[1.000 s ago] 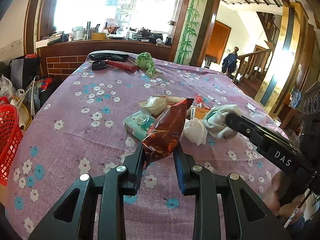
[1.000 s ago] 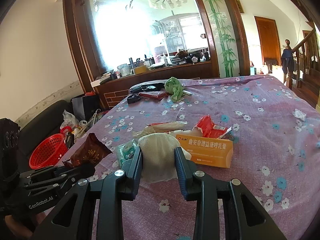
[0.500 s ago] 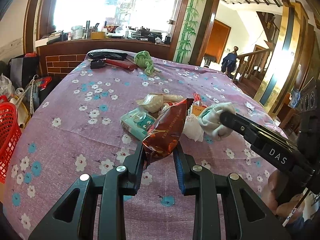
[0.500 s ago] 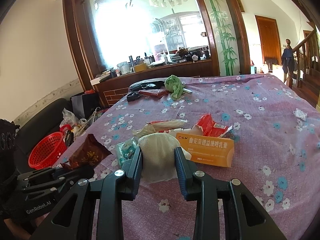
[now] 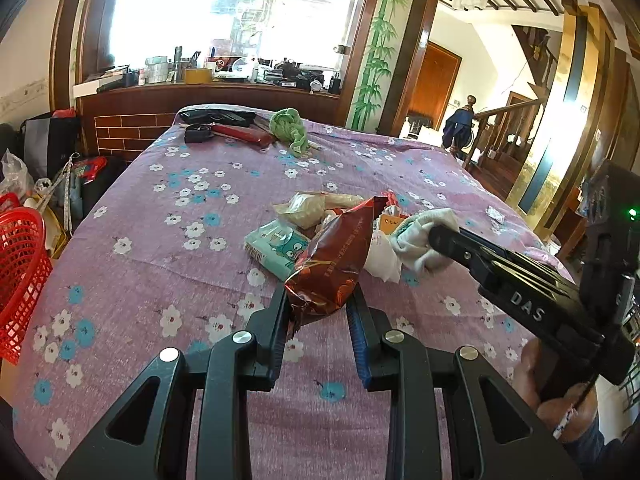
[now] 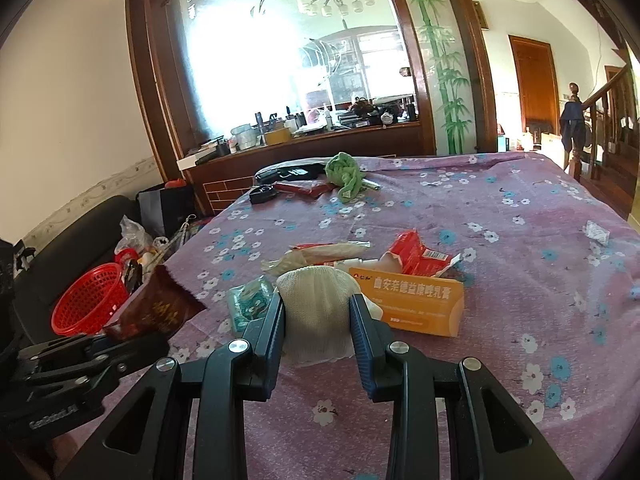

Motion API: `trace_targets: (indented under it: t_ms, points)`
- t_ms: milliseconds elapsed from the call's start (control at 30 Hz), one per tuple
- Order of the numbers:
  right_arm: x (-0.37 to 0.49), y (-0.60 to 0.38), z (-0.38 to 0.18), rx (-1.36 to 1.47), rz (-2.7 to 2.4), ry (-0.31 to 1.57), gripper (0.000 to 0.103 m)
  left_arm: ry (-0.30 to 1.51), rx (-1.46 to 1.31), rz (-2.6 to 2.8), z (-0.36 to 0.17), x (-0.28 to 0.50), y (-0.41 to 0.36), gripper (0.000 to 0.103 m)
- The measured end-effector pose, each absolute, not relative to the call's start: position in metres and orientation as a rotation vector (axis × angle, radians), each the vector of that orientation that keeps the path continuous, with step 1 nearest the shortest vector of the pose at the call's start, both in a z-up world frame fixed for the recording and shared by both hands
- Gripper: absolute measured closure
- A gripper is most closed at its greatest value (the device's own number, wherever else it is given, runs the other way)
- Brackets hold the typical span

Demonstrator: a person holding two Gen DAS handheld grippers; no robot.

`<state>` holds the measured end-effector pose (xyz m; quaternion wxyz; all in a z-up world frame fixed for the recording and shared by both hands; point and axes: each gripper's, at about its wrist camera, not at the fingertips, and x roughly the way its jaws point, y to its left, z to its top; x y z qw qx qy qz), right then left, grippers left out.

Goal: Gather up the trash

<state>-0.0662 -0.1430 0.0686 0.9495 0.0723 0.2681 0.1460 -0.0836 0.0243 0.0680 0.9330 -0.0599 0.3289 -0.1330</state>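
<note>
While both grippers are carrying trash above the table point(image 5: 132, 264) | left gripper point(image 5: 318, 312) jaws are pinching the brown snack wrapper point(image 5: 334, 264) | right gripper point(image 6: 318, 320) jaws are squeezing the white cloth wad point(image 6: 318, 312) | risk: wrapper is slipping if crinkled foil yields | red basket point(image 6: 86, 304) is waiting beyond, left.

A purple flowered tablecloth point(image 6: 520, 208) covers the table. Just beyond the right tongs lie an orange box point(image 6: 412, 304), a red wrapper point(image 6: 416, 256) and a teal tissue pack point(image 5: 276, 248); a green cloth point(image 6: 344, 174) sits far ahead.
</note>
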Motion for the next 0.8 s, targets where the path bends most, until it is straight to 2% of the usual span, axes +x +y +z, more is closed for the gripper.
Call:
trace_targets:
  t_ms: [800]
  points:
    - [-0.069, -0.131, 0.066, 0.081, 0.307, 0.541, 0.069, 0.670, -0.168, -0.275, 0.059, -0.084, 0.038, 0.076]
